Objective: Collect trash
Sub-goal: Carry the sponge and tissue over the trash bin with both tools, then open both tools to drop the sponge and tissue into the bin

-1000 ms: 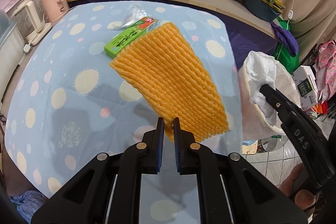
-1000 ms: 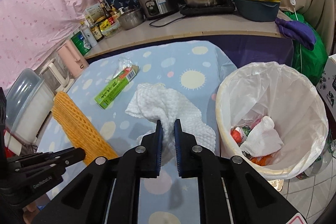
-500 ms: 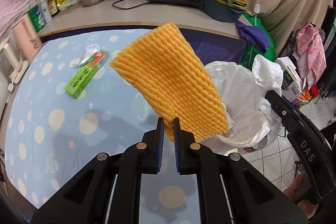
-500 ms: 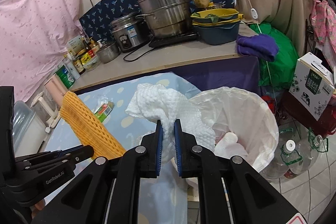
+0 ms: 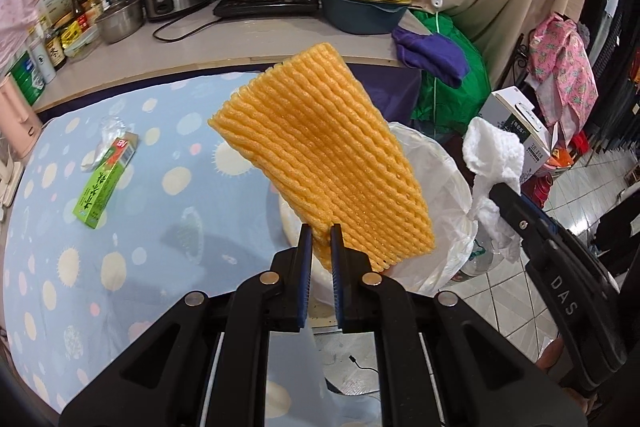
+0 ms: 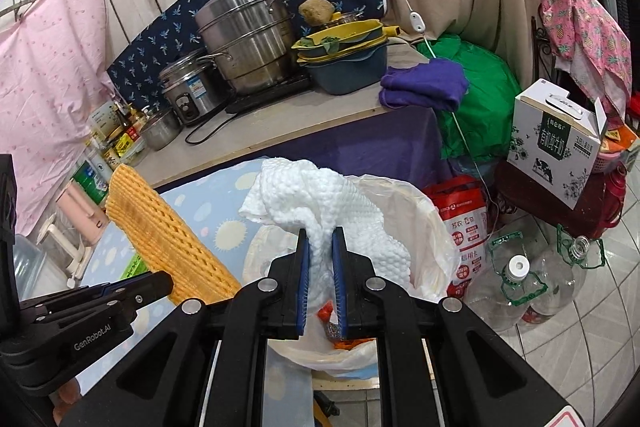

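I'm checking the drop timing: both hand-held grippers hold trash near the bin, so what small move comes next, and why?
Probably open the right hand-held gripper: its white foam sheet hangs over the lined bin, so it should fall inside. The left hand-held gripper with the orange foam net can follow.

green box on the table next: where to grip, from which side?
Take the green box across its narrow width near the middle, coming straight down from above. It lies flat on the tablecloth, long and slim, so only its two long sides give the fingers parallel faces. The clear wrapper crowds the far end, so stay away from there.
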Tool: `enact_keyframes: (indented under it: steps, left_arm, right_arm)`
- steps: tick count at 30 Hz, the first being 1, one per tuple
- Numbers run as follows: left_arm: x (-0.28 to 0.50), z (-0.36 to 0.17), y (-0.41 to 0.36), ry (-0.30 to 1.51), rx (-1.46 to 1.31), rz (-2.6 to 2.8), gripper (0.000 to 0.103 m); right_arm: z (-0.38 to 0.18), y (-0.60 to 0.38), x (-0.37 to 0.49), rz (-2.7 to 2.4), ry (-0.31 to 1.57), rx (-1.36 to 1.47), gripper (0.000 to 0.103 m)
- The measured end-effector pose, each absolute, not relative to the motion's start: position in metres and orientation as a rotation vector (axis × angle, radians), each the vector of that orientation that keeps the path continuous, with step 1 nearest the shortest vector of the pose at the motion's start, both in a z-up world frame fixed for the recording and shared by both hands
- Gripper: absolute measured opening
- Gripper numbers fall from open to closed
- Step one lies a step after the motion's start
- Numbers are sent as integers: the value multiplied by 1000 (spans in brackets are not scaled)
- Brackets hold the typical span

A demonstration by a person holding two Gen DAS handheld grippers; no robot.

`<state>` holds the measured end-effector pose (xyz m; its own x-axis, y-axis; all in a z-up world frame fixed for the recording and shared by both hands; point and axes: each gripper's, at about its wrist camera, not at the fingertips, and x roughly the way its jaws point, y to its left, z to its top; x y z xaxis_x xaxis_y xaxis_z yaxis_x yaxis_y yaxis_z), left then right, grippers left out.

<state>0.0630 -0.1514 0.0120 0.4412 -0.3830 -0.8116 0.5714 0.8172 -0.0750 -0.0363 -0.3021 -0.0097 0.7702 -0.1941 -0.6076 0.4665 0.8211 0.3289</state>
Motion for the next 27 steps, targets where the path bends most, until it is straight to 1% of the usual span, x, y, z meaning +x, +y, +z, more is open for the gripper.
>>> enact_keyframes:
  steps: [9,21,25,27]
  left_arm:
    - [72,1,-179,954,253,-613,9]
    - [91,-15,-190,985,264,-598,10]
    - [94,-16,-191,983,256,-594,12]
    - [94,-16,-191,974,256,-594,12]
  right_arm:
    - [-24,-313,-25,-389,621,500,11]
    - [-33,-314,-4,-389,643,498,13]
    - [-33,-316,0,-396,641,498,17]
    - [-32,-317,0,-402,634,501,25]
